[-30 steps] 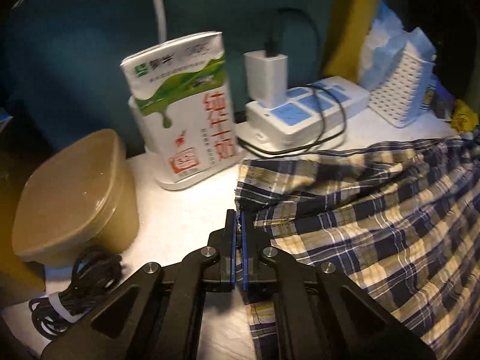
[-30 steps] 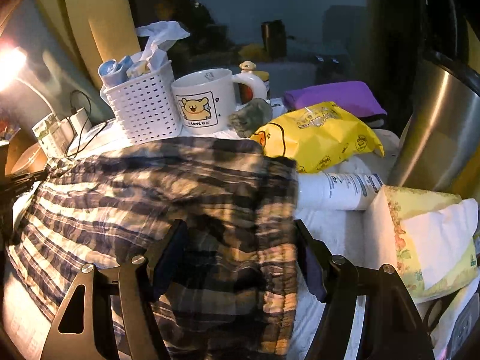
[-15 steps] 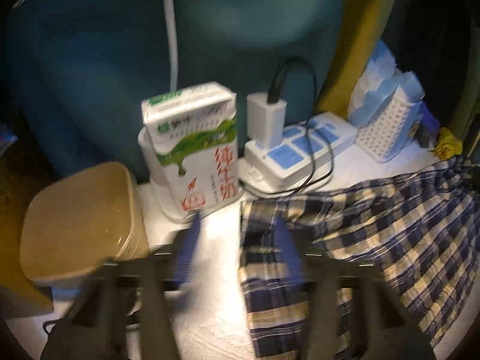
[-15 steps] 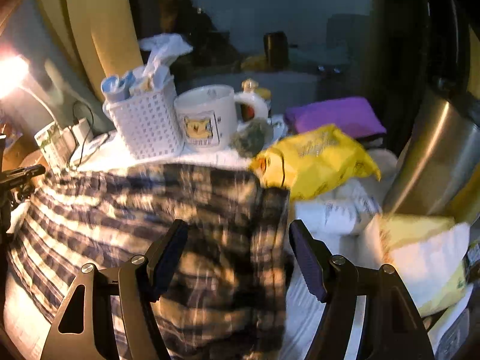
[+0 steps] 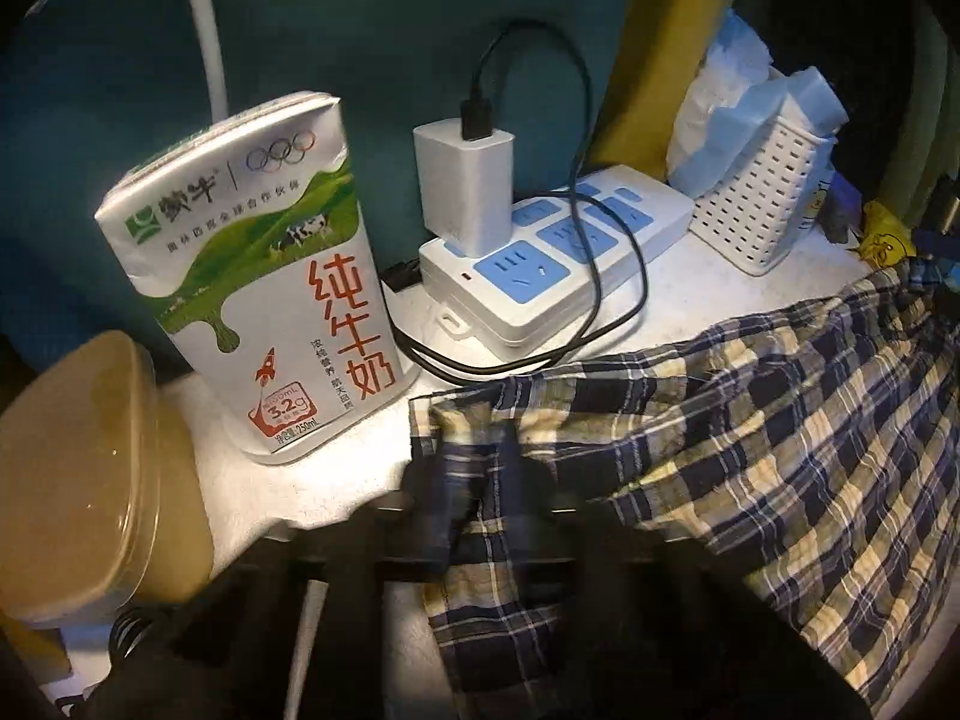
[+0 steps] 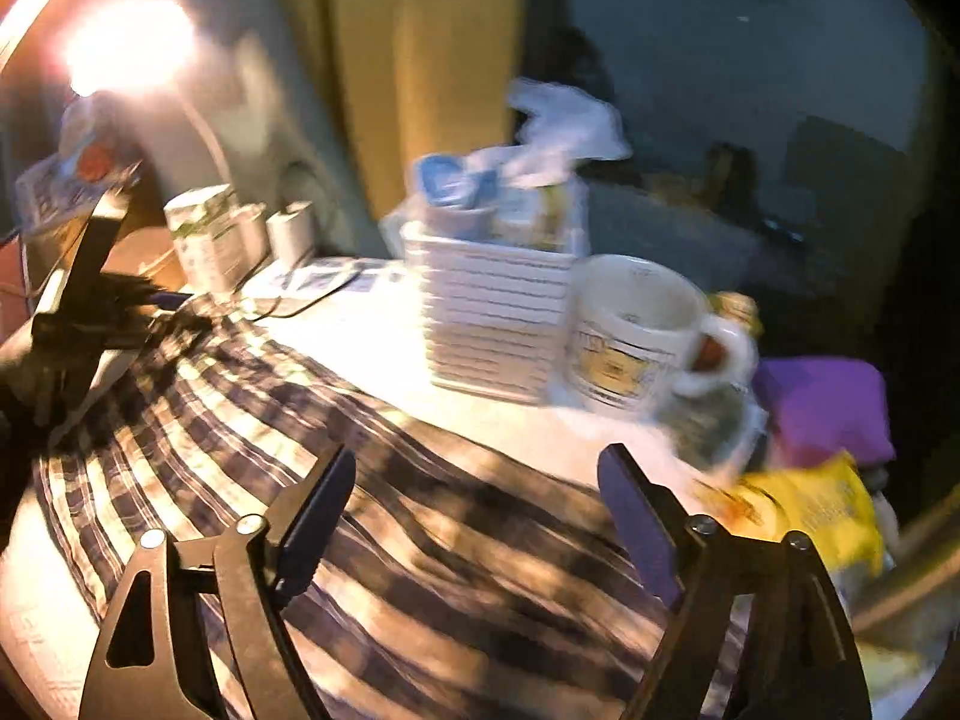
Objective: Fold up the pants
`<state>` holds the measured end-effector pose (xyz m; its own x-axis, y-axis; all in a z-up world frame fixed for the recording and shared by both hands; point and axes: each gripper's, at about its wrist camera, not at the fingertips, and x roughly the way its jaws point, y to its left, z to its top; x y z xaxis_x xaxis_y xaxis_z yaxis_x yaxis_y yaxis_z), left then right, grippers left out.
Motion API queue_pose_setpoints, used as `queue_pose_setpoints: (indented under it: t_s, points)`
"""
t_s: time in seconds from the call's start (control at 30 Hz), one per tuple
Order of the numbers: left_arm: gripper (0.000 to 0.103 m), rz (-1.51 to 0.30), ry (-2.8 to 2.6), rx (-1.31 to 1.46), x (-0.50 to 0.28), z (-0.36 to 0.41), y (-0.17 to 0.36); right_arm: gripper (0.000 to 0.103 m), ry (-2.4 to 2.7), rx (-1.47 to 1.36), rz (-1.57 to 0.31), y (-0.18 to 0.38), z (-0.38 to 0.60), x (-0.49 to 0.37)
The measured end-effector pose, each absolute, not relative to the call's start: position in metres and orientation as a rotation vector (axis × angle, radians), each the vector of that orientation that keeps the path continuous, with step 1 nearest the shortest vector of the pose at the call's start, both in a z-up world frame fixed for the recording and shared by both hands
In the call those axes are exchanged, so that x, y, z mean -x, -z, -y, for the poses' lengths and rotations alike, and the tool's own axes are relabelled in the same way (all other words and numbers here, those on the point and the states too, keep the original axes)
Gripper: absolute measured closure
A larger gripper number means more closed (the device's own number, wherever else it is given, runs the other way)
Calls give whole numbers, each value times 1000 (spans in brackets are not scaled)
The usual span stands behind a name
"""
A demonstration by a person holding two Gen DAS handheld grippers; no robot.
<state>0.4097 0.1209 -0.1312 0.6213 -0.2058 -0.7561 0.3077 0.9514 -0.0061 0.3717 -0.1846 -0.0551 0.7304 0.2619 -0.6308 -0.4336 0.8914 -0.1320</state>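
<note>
The blue and yellow plaid pants (image 5: 750,450) lie spread on a white table; in the right wrist view they (image 6: 372,480) fill the lower half. My left gripper (image 5: 474,480) is blurred at the pants' near left corner, its fingers apart on either side of the cloth edge. My right gripper (image 6: 474,516) is wide open and empty above the middle of the pants. The left gripper also shows in the right wrist view (image 6: 90,324) at the pants' far left end.
A milk carton (image 5: 258,276), a tan lidded tub (image 5: 90,480) and a power strip (image 5: 558,252) with charger and cable stand left of the pants. A white basket (image 6: 498,306), mug (image 6: 636,330), purple cloth (image 6: 822,408) and yellow bag (image 6: 810,510) crowd the far side.
My left gripper was shut on the pants' corner, opened and now closes in on that corner again. My right gripper stayed open, lifted and swung left over the pants.
</note>
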Motion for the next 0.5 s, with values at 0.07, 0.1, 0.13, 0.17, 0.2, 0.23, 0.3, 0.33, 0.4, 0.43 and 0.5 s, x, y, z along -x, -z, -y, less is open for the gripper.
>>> queue_pose_setpoints:
  t_s: [0.07,0.1,0.13,0.17,0.2,0.23,0.3,0.33,0.4,0.43,0.5]
  points:
    - [103,-828,288,-118,-407,-121,130,17,-416,315,-674,65,167,-386]
    - [103,-809,276,-111,-405,-122,128,17,-430,331,-690,70,160,-392]
    - [103,-787,261,-95,-407,-122,128,17,-438,360,-718,77,150,-400]
    - [103,-768,242,-80,-406,-125,125,22,-439,381,-733,84,146,-404]
    - [103,-749,226,-60,-406,-127,123,53,-446,407,-750,90,141,-409]
    - [103,-736,219,-47,-401,-133,118,75,-449,433,-773,98,136,-415]
    - [103,-720,202,-35,-401,-135,116,97,-417,460,-795,109,132,-424]
    - [103,-711,192,-34,-402,-135,116,99,-420,463,-792,112,132,-427]
    - [103,-696,163,-35,-401,-134,118,100,-399,440,-774,110,134,-431]
    - [103,-710,157,-45,-404,-132,119,100,-390,434,-771,109,135,-433]
    - [102,-738,155,-61,-407,-129,123,100,-361,432,-777,111,135,-440]
